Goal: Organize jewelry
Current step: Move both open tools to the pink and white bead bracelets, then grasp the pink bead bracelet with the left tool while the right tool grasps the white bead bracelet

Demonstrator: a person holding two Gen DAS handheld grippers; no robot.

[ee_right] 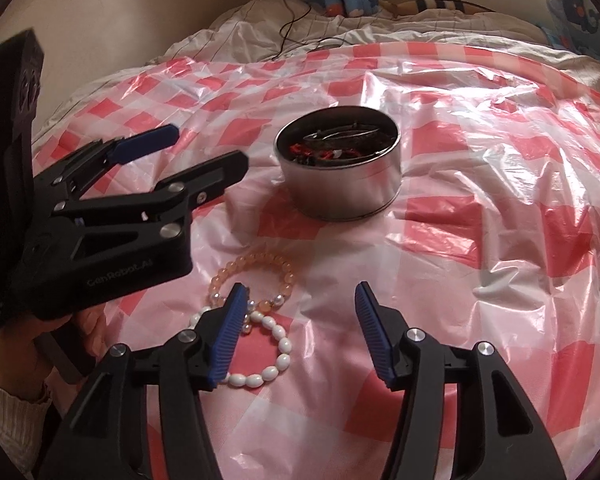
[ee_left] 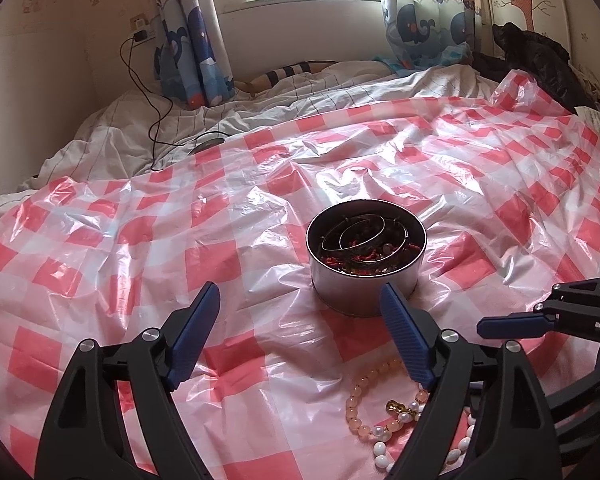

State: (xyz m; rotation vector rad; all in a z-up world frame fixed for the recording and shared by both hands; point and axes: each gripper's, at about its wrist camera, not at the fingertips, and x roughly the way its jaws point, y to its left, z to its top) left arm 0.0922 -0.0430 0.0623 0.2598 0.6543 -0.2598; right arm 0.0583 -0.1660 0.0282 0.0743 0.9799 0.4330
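Observation:
A round metal tin holding bangles and red and dark jewelry stands on the red-checked plastic sheet; it also shows in the right wrist view. A peach bead bracelet and a white pearl bracelet lie touching on the sheet in front of the tin, also in the left wrist view. My left gripper is open and empty, just short of the tin. My right gripper is open and empty, its left finger over the bracelets. The left gripper shows at left there.
The sheet covers a bed with a white striped duvet. A black cable runs from a wall charger onto the bed. Whale-print curtains hang by the window. Dark clothing lies at the far right.

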